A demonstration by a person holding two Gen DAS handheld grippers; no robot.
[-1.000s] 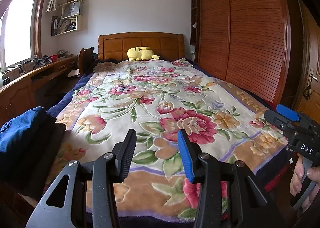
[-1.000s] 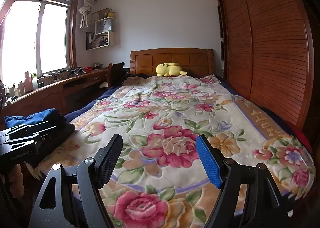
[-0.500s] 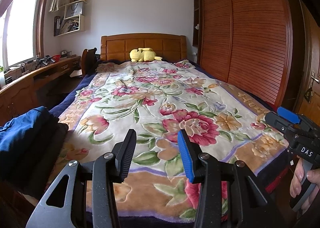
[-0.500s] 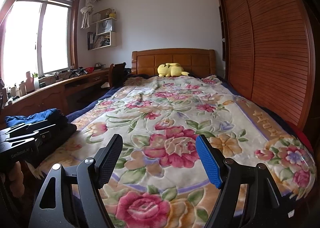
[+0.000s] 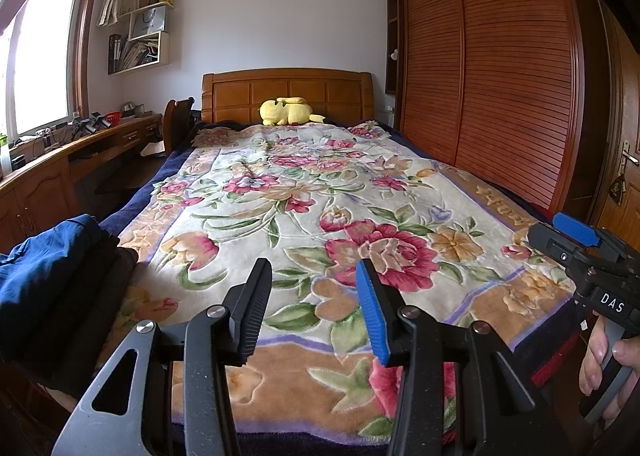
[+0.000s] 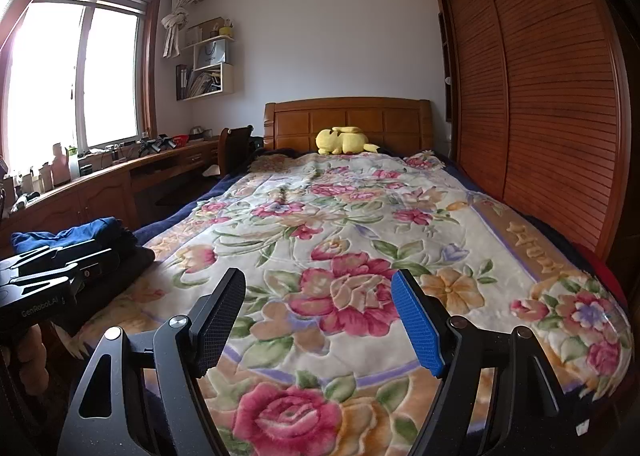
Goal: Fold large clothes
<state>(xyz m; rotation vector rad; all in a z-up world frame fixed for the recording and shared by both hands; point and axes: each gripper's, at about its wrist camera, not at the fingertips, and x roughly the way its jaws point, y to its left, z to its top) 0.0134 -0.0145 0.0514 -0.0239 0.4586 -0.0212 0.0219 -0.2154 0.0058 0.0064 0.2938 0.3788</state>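
Compared with a second ago, both cameras now sit a little lower and tilt more upward: in the left view the headboard (image 5: pixel 286 94) has dropped toward the middle of the frame and more wall shows above it. Nothing on the bed has moved. For the task this small shift settles little; the grippers hover over the foot of the bed and hold nothing.

The left gripper (image 5: pixel 310 306) has its fingers apart, with only the blanket (image 5: pixel 312 192) visible between them. The right gripper (image 6: pixel 318 326) also has its fingers apart, a bit wider, and nothing is between them.

The clothes (image 5: pixel 44 276) lie as a pile at the lower left of both frames, a blue piece on top of darker ones, at the left edge of the bed. The pile looks rather stacked, so it fits both clothes already folded and put aside, and clothes waiting to be spread; I cannot tell which.

The floral blanket covers the whole bed and lies flat, so the middle of the frame is free as a work surface. A yellow plush (image 5: pixel 286 111) rests at the headboard, well apart from the pile. A wardrobe (image 5: pixel 492 96) fills the right side, and a desk (image 6: pixel 104 180) runs along the left under the window. The person's hand (image 5: pixel 610 372) on the right gripper's handle shows at the lower right of the left view.
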